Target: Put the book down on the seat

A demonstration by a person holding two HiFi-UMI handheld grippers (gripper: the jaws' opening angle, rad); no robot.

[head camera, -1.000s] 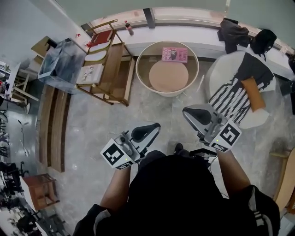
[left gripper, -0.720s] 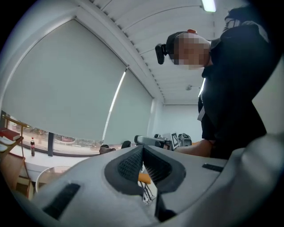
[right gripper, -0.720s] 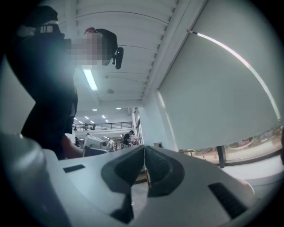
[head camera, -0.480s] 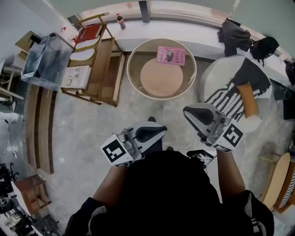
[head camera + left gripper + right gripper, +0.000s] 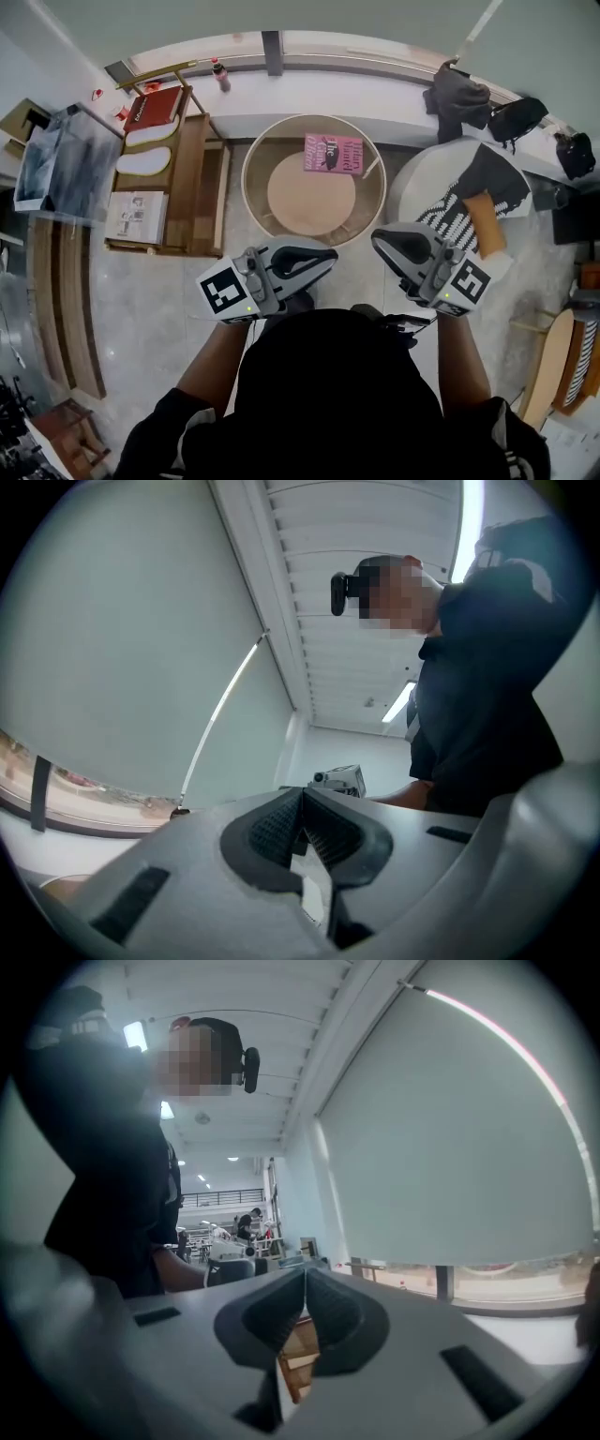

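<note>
Nearest, the left gripper [image 5: 323, 257] and right gripper [image 5: 380, 236] are held with ridged dark pads pressed together (nothing between). Farther off, the flat pink book [image 5: 334, 154] is seen cover-up at the round tan seat's [image 5: 309, 197] far edge, its long axis running left-right.

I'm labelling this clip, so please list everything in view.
book: one, pink, in the round chair behind its seat pad
round chair: one, cream with tan pad, centre
wooden rack: one, brown, left of the chair
red book: one, on the rack's far end
bottle: one, dark, on the sill
clear box: one, far left
white chair: one, right, holding striped cloth and orange cushion
left gripper: one, grey, jaws shut, empty
right gripper: one, grey, jaws shut, empty
</note>
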